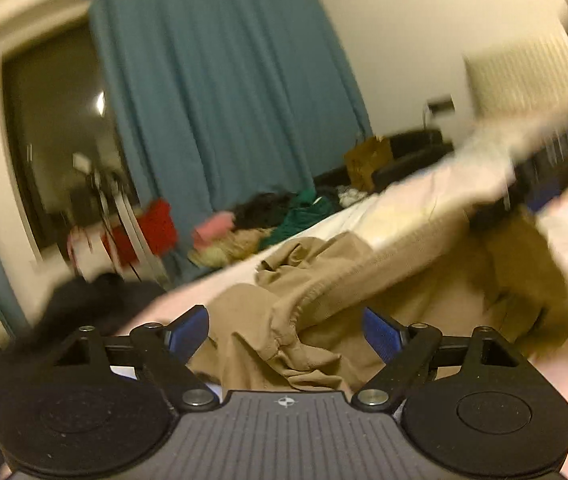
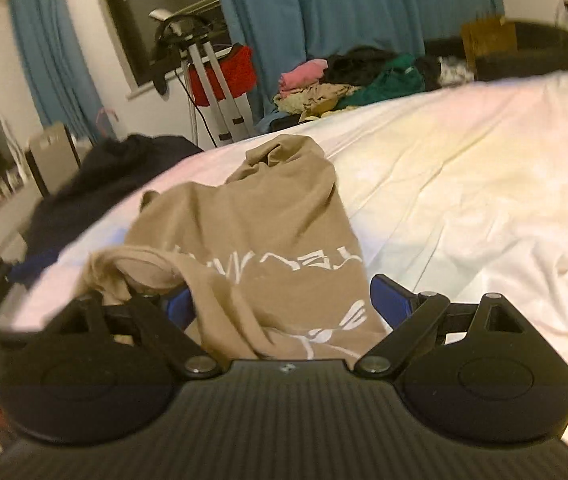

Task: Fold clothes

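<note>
Left gripper [image 1: 286, 334] jaws apart, tan shirt [image 1: 304, 320] between pads, no clamp seen. Right gripper [image 2: 290, 308] jaws wide, shirt [image 2: 259, 240] draped between, white print up, untouched by right pad. Shirt crumpled on white bed [image 2: 464, 184]. Beyond: clothes pile [image 2: 348, 84], blue curtain [image 2: 344, 4].

One tan garment [image 2: 267, 236], one white bed [image 2: 464, 184], one clothes pile [image 2: 348, 84], two blue curtains [image 2: 348, 4].

The tan garment [image 2: 267, 236] lies crumpled on the white bed [image 2: 464, 184], with white printed letters on its upper side. One ribbed cuff [image 1: 316, 300] is bunched, and a sleeve is twisted at its left.
</note>
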`<control>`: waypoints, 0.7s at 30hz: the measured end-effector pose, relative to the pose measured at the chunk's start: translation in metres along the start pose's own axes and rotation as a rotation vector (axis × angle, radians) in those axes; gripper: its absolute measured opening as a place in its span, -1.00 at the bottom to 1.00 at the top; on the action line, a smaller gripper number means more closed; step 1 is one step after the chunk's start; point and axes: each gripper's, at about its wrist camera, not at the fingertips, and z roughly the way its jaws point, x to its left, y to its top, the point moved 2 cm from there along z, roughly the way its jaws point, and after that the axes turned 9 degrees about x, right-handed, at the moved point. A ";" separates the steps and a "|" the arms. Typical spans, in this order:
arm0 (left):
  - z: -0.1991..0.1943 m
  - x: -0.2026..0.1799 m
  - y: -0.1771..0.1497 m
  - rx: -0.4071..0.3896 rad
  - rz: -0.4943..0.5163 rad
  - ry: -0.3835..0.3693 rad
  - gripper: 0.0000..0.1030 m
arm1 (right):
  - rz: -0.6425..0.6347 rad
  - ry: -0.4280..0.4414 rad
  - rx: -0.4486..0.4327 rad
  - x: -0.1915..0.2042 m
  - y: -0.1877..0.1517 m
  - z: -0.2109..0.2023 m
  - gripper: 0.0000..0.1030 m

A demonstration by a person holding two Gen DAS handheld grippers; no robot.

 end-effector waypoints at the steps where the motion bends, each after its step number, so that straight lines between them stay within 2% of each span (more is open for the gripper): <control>1: 0.005 -0.013 -0.001 -0.007 0.068 0.055 0.67 | 0.021 0.013 0.001 -0.002 0.000 -0.001 0.76; 3: 0.016 -0.039 -0.003 -0.022 0.204 0.167 0.65 | 0.067 0.042 0.006 -0.008 0.002 -0.001 0.76; 6: 0.031 -0.078 -0.007 -0.127 0.442 0.346 0.65 | 0.131 0.079 0.021 -0.016 0.000 -0.001 0.76; 7: 0.036 -0.088 -0.009 -0.155 0.494 0.403 0.65 | 0.144 0.079 0.026 -0.020 0.000 -0.001 0.76; 9: 0.047 -0.101 -0.010 -0.177 0.547 0.456 0.65 | 0.150 0.055 0.046 -0.022 -0.001 0.005 0.76; 12: 0.056 -0.113 -0.015 -0.142 0.598 0.428 0.65 | 0.135 0.014 0.063 -0.020 -0.003 0.011 0.76; 14: 0.056 -0.112 -0.017 -0.105 0.593 0.403 0.65 | 0.083 -0.014 0.048 -0.014 -0.003 0.010 0.76; 17: 0.056 -0.105 -0.018 -0.031 0.543 0.377 0.65 | -0.066 -0.032 -0.010 0.007 -0.005 0.004 0.76; 21: 0.058 -0.086 -0.008 0.092 0.343 0.361 0.64 | -0.299 -0.043 -0.054 0.043 -0.017 0.000 0.75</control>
